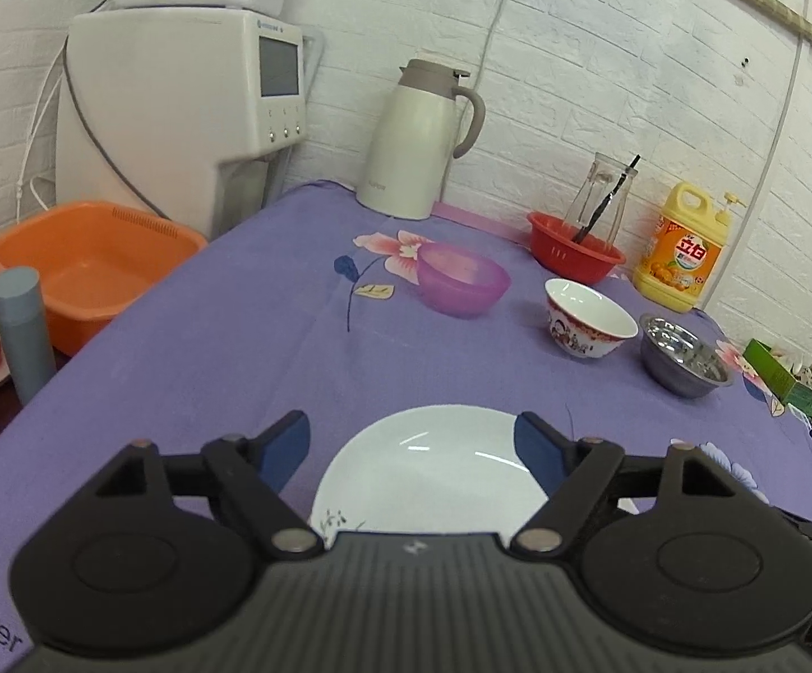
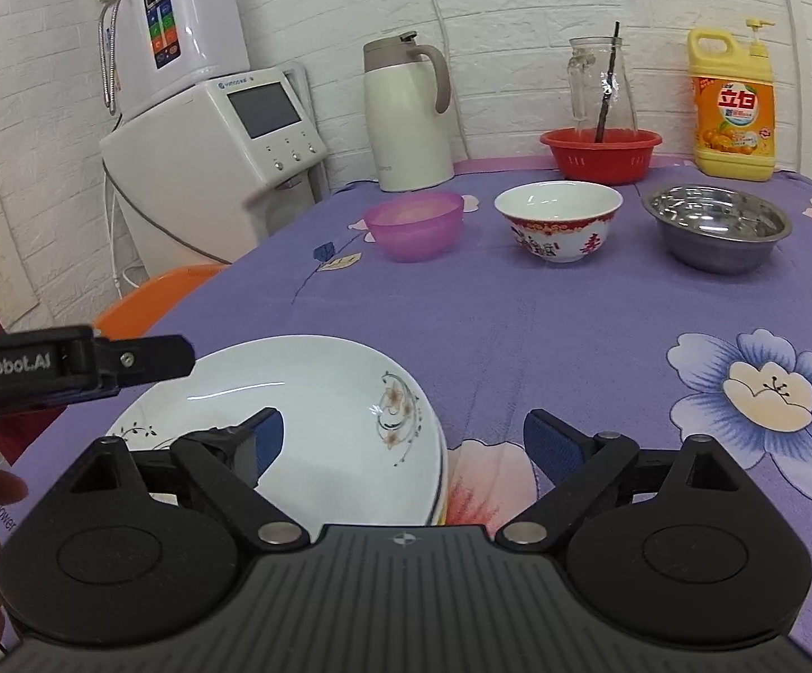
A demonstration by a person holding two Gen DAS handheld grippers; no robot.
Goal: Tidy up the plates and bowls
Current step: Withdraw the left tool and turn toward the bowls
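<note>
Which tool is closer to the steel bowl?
Right. The right tool sits nearer the steel bowl; the left tool hovers over the white plate, farther left.

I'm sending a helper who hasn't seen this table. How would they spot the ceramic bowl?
On the purple flowered tablecloth, find the row of three bowls before the red basket. The ceramic bowl is the middle one: white inside, red pattern outside, between purple plastic and steel.

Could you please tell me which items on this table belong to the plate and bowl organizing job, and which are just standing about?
Part of the job:
white plates
purple bowl
patterned china bowl
steel bowl

Just standing about:
thermos jug
red basket with glass pitcher
yellow detergent bottle
orange basin
</note>
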